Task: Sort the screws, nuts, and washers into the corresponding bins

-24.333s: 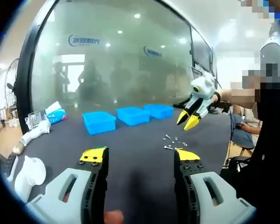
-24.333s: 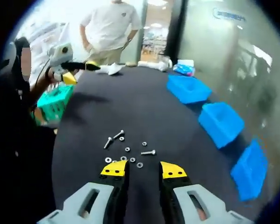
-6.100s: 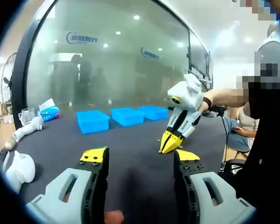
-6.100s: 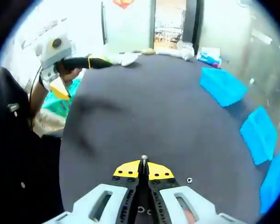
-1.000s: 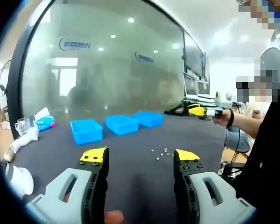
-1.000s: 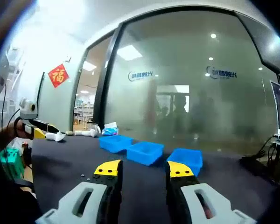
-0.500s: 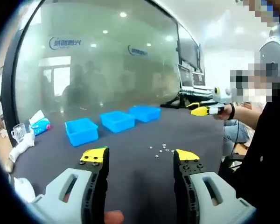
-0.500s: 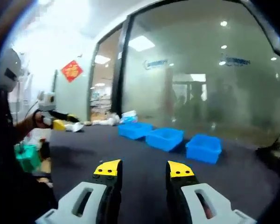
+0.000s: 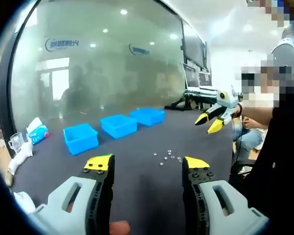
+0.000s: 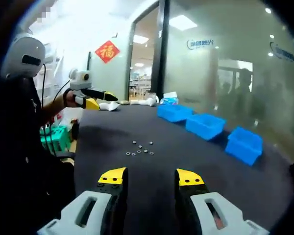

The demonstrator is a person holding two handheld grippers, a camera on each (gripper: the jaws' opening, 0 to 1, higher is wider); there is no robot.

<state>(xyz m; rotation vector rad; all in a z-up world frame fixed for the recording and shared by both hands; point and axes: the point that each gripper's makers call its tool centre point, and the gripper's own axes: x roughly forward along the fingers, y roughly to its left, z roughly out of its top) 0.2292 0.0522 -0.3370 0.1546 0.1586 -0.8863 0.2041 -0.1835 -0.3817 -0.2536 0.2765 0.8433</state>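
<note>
Steel nuts and washers (image 10: pixel 139 148) well beyond spread right gripper (image 10: pixel 150 178) fingers

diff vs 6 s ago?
The right gripper, then shut on a small metal screw, is open and empty, lifted off the dark table. Only small loose nuts and washers lie there now. The left gripper stayed open; the three blue plastic bins kept their row.

Shiny metal nuts and washers (image 10: pixel 139 148) are seen on a matt dark table (image 10: pixel 186 161); smooth blue plastic bins (image 10: pixel 205 125) stand near its far edge.
</note>
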